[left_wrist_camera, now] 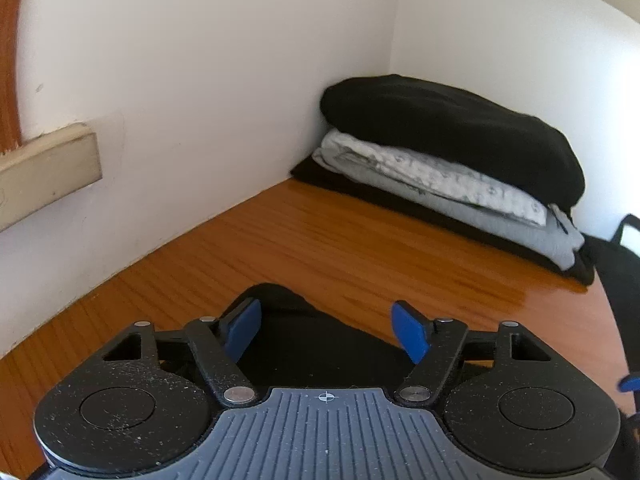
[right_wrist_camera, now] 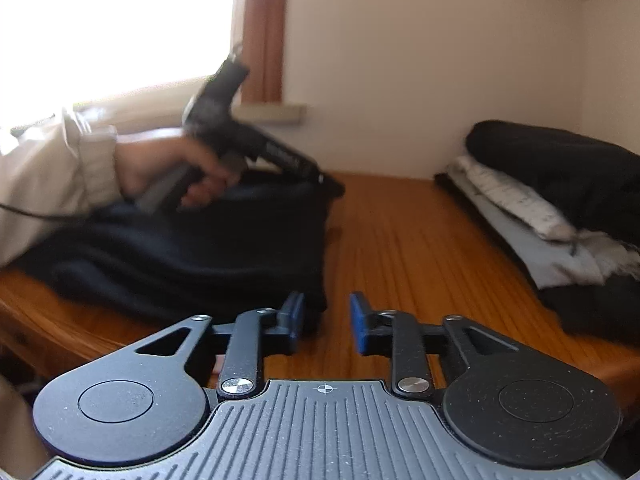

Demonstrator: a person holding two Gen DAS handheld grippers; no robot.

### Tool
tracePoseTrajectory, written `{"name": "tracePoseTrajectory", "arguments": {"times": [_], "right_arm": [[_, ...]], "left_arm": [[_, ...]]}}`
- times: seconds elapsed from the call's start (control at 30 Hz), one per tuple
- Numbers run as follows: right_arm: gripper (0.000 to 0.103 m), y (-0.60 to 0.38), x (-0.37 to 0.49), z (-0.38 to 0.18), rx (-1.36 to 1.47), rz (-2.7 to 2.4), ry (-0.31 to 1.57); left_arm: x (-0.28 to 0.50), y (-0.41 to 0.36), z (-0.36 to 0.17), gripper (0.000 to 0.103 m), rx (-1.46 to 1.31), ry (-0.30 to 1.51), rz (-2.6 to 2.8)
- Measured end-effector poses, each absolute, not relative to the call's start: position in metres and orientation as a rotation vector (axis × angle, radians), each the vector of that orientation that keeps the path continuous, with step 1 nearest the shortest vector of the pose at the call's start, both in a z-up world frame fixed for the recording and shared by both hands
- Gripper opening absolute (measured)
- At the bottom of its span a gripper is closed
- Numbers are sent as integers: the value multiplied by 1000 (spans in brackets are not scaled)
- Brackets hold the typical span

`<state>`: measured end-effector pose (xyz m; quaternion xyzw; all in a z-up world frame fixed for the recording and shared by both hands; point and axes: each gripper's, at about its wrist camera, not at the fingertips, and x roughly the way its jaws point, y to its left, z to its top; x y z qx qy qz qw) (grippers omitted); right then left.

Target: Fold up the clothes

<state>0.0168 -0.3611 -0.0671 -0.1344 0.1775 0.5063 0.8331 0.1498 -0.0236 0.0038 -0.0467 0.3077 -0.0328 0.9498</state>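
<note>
Blue-padded, the left hand-held gripper is spread wide over a dark garment lying on the wooden counter. The right hand-held gripper, jaws parted and holding nothing, sits beside that garment's edge. A folded stack of clothes rests in the far corner.

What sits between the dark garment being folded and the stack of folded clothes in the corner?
Only bare wooden tabletop separates the dark garment from the folded stack, clearest in the right wrist view.
</note>
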Motion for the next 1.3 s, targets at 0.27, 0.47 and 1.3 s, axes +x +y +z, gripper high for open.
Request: {"name": "tracePoseTrajectory", "arguments": {"times": [0.27,0.47,1.3], "right_arm": [[29,-355,26,-56,-351,1195,429],[45,-311,15,-53,-504,1188,401],[2,-405,2,-30,-127,979,438]], "left_arm": [[148,-16,3,75,-139,609,-82],[145,-9,4,75,-183,588,-95],[145,5,2,65,-251,591,-34]]}}
